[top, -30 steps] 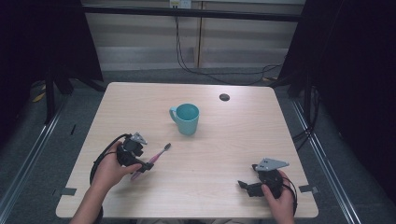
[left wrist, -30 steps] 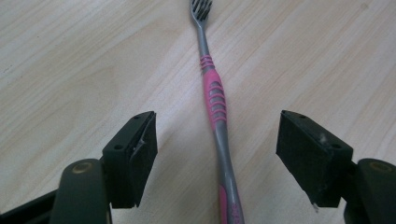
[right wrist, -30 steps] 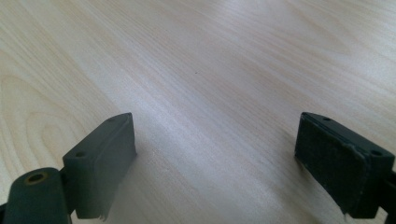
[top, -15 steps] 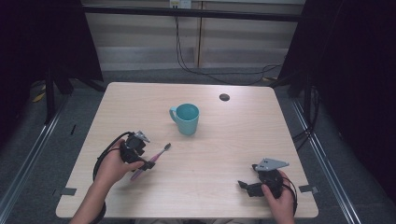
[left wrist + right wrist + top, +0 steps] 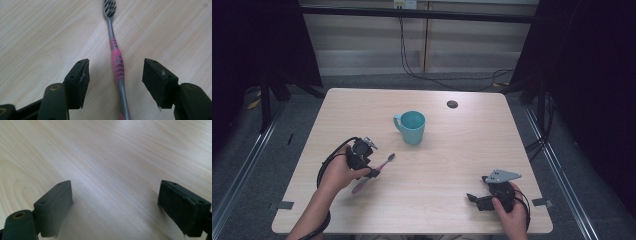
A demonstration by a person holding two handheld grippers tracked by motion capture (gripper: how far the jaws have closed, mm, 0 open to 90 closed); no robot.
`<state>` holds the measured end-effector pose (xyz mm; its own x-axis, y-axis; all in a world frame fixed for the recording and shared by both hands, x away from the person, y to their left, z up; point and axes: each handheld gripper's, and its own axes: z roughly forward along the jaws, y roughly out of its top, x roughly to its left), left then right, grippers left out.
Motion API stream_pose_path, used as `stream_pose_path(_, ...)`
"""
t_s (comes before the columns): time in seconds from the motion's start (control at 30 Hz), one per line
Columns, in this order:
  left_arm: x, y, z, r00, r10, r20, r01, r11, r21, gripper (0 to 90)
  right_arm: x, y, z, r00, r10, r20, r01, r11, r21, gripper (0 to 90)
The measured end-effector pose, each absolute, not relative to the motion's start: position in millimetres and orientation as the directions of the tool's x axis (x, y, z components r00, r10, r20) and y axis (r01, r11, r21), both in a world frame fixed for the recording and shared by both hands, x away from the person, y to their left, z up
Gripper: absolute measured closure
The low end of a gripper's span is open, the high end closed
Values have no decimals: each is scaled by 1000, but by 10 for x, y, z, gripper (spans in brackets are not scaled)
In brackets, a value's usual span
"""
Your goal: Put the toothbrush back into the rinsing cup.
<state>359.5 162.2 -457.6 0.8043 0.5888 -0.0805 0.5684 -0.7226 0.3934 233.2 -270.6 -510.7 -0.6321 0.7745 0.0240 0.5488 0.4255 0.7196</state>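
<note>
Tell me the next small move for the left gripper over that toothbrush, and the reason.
Probably keep closing. The left gripper straddles the toothbrush, which lies flat on the table. Its jaws have just been closing, but the pads stand clear of the pink handle on both sides, so nothing is gripped yet.

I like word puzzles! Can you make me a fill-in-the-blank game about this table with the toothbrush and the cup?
1. The toothbrush lies between the jaws of the ____ gripper, which have just been closing without touching it yet.
2. The toothbrush grip is grey and ____.
3. The mug is coloured ____.
4. The right gripper has its jaws ____ over bare wood.

Missing words: left; pink; teal; open
</note>
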Motion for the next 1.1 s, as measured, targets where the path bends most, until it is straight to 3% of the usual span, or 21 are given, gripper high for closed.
stream_pose_path(1.1,3756,1370,-4641,809,587,-42,573,-769,283,597,2332,-2706,-5107,-632,774,24,549,426,719,118)
